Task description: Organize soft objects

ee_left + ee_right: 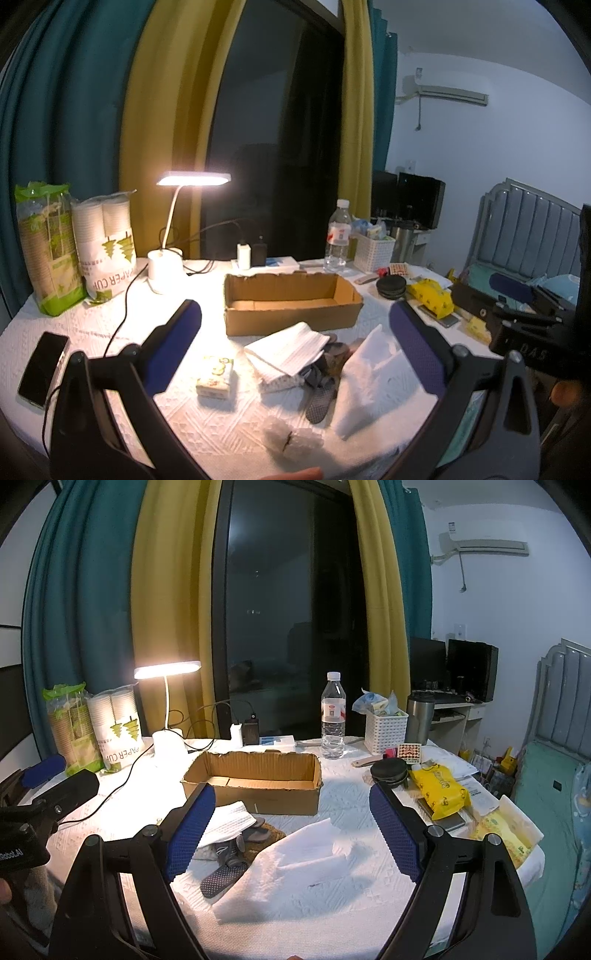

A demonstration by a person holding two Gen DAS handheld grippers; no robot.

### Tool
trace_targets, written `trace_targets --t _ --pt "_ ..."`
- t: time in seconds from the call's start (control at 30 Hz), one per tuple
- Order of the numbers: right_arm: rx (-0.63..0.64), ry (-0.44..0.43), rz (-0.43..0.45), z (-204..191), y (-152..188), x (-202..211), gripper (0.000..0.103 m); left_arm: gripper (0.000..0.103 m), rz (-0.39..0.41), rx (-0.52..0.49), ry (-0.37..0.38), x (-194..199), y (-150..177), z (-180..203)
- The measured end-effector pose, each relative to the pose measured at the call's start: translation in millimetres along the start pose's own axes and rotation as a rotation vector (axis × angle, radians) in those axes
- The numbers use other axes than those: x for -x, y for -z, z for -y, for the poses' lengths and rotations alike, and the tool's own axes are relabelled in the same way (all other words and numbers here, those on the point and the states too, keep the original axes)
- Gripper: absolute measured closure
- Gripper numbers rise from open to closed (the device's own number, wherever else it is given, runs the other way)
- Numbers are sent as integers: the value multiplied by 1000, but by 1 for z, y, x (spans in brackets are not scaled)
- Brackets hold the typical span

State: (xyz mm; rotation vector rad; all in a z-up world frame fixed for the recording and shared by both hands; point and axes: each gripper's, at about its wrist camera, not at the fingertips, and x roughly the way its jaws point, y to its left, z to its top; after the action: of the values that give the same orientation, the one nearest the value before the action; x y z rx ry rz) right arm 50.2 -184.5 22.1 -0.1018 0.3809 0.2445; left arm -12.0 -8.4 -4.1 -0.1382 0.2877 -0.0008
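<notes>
Your left gripper [295, 321] is spread wide and holds nothing; its blue textured pads touch nothing. Your right gripper [291, 805] is also wide and empty. In the lower centre of both views, the soft things lie in a loose pile: a white foam sheet [295, 864], dark dotted socks [225, 871] and a folded white ribbed cloth [291, 347]. Behind them, at centre, stands an open corrugated cardboard box [291, 299] on the embossed white table cover [122, 321].
</notes>
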Motion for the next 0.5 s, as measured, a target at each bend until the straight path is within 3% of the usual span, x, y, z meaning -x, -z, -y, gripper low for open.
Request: trace_targets --t 0.5 --pt "0 -2 -2 -1 0 0 15 1 -7 8 -2 0 0 -6"
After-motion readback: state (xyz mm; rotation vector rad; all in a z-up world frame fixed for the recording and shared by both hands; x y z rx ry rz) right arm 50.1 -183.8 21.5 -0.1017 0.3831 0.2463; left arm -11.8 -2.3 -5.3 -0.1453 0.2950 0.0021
